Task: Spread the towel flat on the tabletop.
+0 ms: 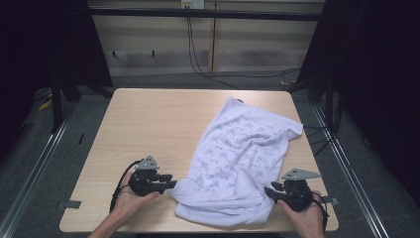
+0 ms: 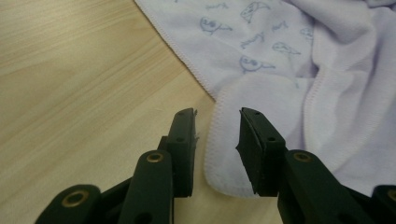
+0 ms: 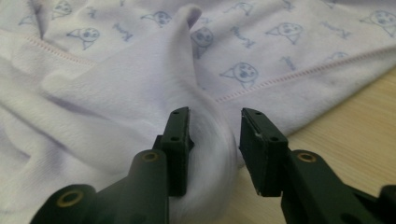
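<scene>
Towel (image 1: 237, 153) | blue dog print, no readable writing | left tongs (image 2: 217, 135), right tongs (image 3: 215, 135) agape, cloth between, ungripped

— What's the cloth (image 1: 237, 158) like?
— White, soft, printed with small blue dog faces, stitched hems.
— How does it lie?
— Rumpled, spread slantwise across the worktop's (image 1: 148, 124) right half, near edge bunched.
</scene>
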A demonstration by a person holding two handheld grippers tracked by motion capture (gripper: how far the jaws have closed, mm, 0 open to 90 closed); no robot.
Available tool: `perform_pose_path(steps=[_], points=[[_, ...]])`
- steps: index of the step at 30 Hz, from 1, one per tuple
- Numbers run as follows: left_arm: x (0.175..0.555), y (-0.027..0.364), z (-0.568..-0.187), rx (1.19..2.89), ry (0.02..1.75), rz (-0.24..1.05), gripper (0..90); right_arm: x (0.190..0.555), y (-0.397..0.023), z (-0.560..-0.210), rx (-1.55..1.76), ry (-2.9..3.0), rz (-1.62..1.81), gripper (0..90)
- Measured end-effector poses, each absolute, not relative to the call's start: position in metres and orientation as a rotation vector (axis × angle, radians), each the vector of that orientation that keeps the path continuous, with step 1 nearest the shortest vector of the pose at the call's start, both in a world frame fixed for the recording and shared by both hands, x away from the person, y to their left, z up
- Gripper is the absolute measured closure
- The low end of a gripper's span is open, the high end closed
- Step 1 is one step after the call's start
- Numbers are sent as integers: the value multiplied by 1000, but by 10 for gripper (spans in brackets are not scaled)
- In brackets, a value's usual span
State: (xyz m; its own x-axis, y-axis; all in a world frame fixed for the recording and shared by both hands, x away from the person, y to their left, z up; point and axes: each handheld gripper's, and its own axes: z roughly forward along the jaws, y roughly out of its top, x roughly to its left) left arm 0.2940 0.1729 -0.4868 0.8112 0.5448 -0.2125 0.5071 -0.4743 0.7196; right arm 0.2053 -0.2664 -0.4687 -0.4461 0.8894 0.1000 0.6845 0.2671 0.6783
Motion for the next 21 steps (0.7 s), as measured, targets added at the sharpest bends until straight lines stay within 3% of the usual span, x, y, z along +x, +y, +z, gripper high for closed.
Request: perform_pose_path(steps=[3, 8, 16, 21], points=[[295, 165, -491, 2142, 771, 4, 665, 204, -273, -469, 1460, 2196, 968, 631], [289, 154, -497, 2227, 720, 30, 681, 214, -268, -465, 1412, 2232, 1124, 579], [292, 159, -499, 2221, 720, 25, 745, 281, -238, -453, 1310, 2330, 1202, 554], [290, 160, -499, 2229, 696, 37, 802, 313, -215, -474, 1358, 2440, 1118, 543]])
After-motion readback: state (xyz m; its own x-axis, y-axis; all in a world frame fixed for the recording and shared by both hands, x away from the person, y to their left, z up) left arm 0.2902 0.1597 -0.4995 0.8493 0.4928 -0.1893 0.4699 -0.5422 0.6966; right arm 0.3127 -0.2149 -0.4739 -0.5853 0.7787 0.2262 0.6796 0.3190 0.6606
